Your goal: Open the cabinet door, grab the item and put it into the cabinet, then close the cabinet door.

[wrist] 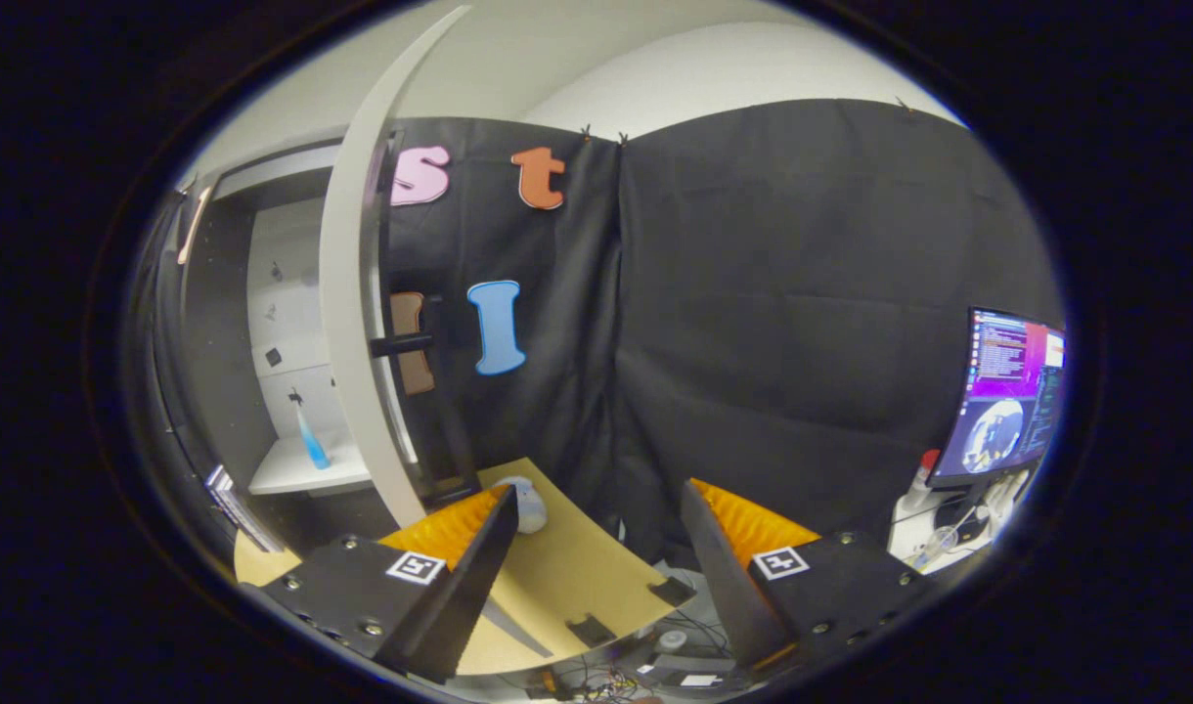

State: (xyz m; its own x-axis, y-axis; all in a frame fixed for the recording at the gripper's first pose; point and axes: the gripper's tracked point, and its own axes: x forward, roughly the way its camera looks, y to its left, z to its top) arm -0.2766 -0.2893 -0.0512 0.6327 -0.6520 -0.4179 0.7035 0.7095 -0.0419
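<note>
Door [347, 293] of cabinet [284, 469] stands swung open, edge-on w/ dark handle [401, 344] sticking out; step 1 looks done. Blue-and-white thing [311, 440] inside on shelf, can't tell what it is. Item, small pale rounded object [530, 505], sits on tan table [577, 577] just past left finger tip, near door's lower edge. Gripper [596, 548] fingers spread wide, nothing between them. Judged step: grab phase, not yet begun. Next move needs gripper shifted left + fwd so item sits between pads, then close. Monitor [1012, 396] lit off to right.
</note>
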